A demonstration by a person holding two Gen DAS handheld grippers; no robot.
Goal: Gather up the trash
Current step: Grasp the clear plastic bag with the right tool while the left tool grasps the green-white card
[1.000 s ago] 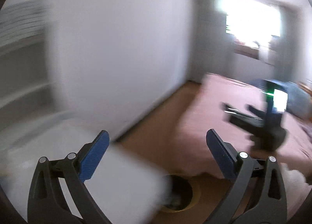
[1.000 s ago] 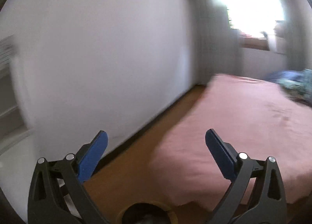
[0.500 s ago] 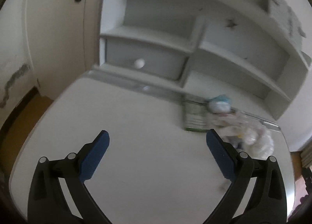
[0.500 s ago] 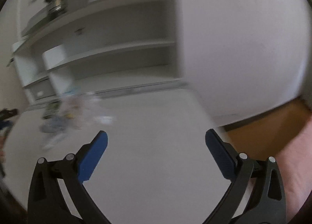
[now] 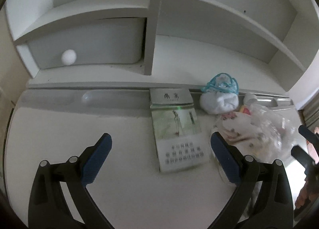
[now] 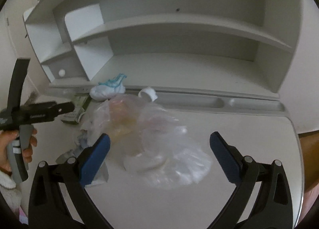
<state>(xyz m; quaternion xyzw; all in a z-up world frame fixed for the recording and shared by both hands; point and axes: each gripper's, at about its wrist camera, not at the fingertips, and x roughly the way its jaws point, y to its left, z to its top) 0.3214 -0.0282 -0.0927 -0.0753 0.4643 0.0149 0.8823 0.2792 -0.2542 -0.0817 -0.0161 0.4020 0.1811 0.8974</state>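
A: Both tools over the white desk now. Left gripper hangs with its fingers wide apart, nothing between them. Right gripper, same story, spread wide and empty.

B: And the trash sits along the far edge, by the shelf unit. A green-and-white carton lies flat just ahead of the left tool; to its right, a white wad with blue string.

A: The big one is the crumpled clear plastic bag, right in front of the right tool.

B: I'd take that bag first. It looks limp and slippery, so drop low, straddle a thick bunched fold and close fully, not on a single loose layer.

A: The carton looks too wide flat; better to bite one edge.
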